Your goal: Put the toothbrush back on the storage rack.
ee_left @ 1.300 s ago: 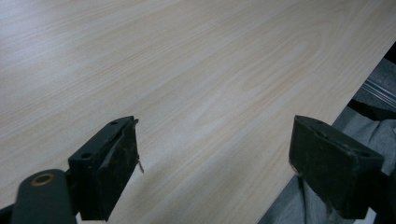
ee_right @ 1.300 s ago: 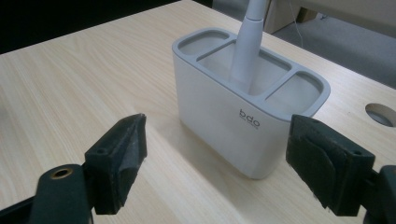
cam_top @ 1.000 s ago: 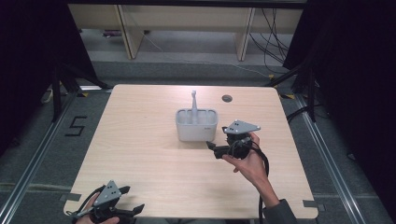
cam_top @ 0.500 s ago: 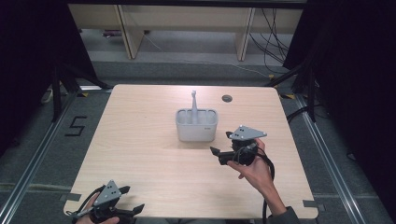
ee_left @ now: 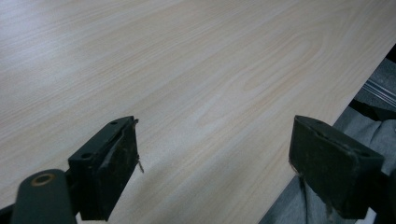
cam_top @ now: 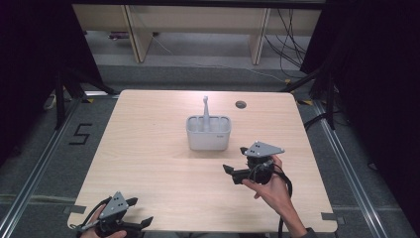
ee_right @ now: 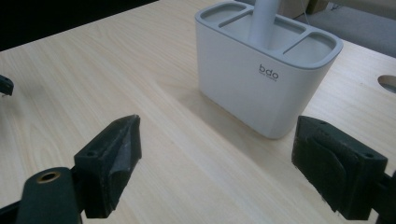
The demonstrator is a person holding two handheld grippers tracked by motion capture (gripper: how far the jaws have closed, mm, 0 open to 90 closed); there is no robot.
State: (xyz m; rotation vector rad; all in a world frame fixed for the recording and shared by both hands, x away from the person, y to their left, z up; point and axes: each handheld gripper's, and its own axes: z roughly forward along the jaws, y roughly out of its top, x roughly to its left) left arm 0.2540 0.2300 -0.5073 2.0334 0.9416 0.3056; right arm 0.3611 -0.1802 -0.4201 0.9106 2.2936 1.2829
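Note:
A white holder (cam_top: 208, 134) marked "bdo" stands upright in the middle of the wooden table (cam_top: 148, 148). It has three compartments, and a pale handle (cam_top: 205, 111) rises from the middle one. My right gripper (cam_top: 236, 159) is open and empty, a little to the right of and nearer than the holder, jaws pointing left. In the right gripper view the holder (ee_right: 261, 74) stands just beyond the spread jaws of the right gripper (ee_right: 219, 140). My left gripper (cam_top: 140, 210) rests open at the front left corner; in its own view the left gripper (ee_left: 215, 140) has bare tabletop between its jaws.
A round cable hole (cam_top: 240, 104) lies in the tabletop behind the holder, to the right. Shelving (cam_top: 198, 29) stands past the far edge. The table's front edge (ee_left: 327, 116) runs close by the left gripper. A floor mark "5" (cam_top: 80, 134) lies to the left.
The right gripper has drawn back from the holder toward the near edge and slightly to the right, still open. The left gripper has stayed put.

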